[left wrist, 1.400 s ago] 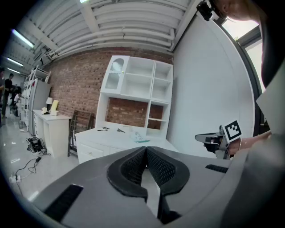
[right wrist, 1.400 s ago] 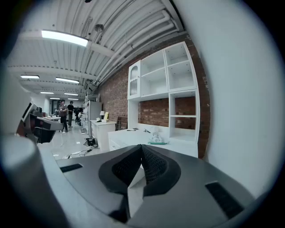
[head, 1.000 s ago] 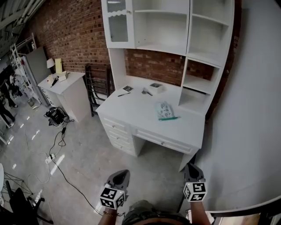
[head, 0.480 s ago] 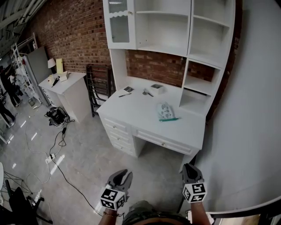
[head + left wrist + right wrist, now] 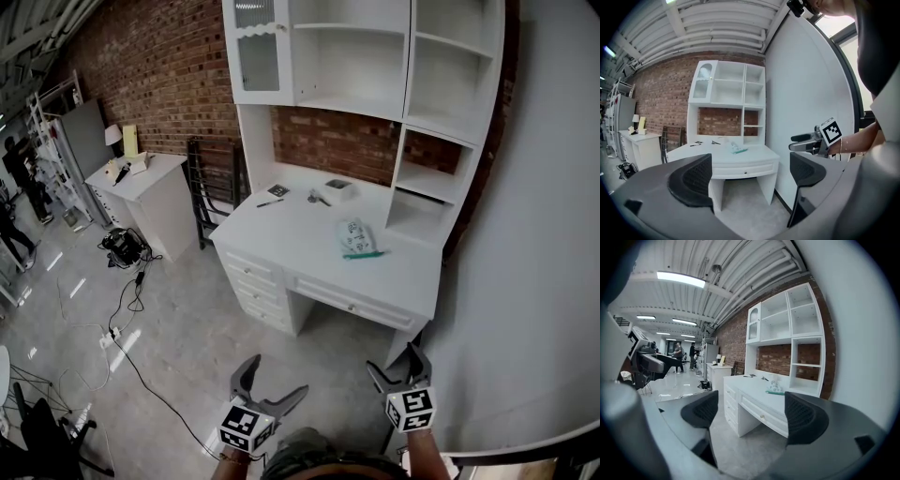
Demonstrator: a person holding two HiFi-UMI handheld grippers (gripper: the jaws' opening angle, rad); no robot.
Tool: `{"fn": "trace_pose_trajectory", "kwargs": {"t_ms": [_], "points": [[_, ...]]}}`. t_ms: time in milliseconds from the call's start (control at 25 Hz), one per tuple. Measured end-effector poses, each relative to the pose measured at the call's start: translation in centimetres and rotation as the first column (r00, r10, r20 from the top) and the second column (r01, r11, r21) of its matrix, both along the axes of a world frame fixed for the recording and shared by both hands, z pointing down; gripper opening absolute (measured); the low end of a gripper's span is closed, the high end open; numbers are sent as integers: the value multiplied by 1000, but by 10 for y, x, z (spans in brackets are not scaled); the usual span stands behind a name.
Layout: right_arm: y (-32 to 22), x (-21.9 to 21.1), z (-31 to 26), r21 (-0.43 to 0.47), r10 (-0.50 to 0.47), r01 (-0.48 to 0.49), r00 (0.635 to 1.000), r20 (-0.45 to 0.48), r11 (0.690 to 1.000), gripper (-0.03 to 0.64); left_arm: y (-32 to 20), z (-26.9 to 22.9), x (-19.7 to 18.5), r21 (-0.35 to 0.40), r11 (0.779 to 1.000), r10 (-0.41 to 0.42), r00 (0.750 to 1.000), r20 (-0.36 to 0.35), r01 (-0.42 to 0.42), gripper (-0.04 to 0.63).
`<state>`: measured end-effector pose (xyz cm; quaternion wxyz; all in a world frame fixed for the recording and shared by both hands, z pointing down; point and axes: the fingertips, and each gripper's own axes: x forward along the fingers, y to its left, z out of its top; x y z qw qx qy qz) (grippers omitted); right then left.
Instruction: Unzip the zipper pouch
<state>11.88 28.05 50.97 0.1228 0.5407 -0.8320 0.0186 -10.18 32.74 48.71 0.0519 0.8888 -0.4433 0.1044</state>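
The zipper pouch point(image 5: 354, 236) is a pale printed bag with a green zip edge, lying on the white desk point(image 5: 309, 239) toward its right side. It shows small in the left gripper view as the pouch point(image 5: 737, 149) and in the right gripper view as the pouch point(image 5: 775, 388). Both grippers hang low and far from the desk, over the floor. My left gripper point(image 5: 270, 383) has its jaws opening, nothing between them. My right gripper point(image 5: 400, 364) is also opening and empty.
The desk carries a white hutch with shelves point(image 5: 375, 56), a pen point(image 5: 266, 202), a small card point(image 5: 277, 190) and a small box point(image 5: 336, 187). A white side cabinet point(image 5: 141, 202) stands left, with cables point(image 5: 127, 309) on the grey floor. A white wall point(image 5: 544, 234) is at right. People stand far left.
Both grippers were shut a second ago and now stand with jaws spread. The left began to part half a second ago. The view has drifted slightly toward the desk.
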Motion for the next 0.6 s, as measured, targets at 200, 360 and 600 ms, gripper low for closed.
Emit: {"fn": "trace_pose_trajectory", "kwargs": {"t_ms": [200,360,600], "points": [[1,-13,1,3,-57,57,998,15,998,533,-4,-8,-3,13,1000,-18,997,-77,19,569],[2,-17,2,1,-58,58,997,59,998,575,-3,-3,-4,8,1000,-14,997,-82,14,571],[2,-20,1,8,-62,61,996,67,998,575,6,6,3,-13,998,59,997,-43,-59,571]]}}
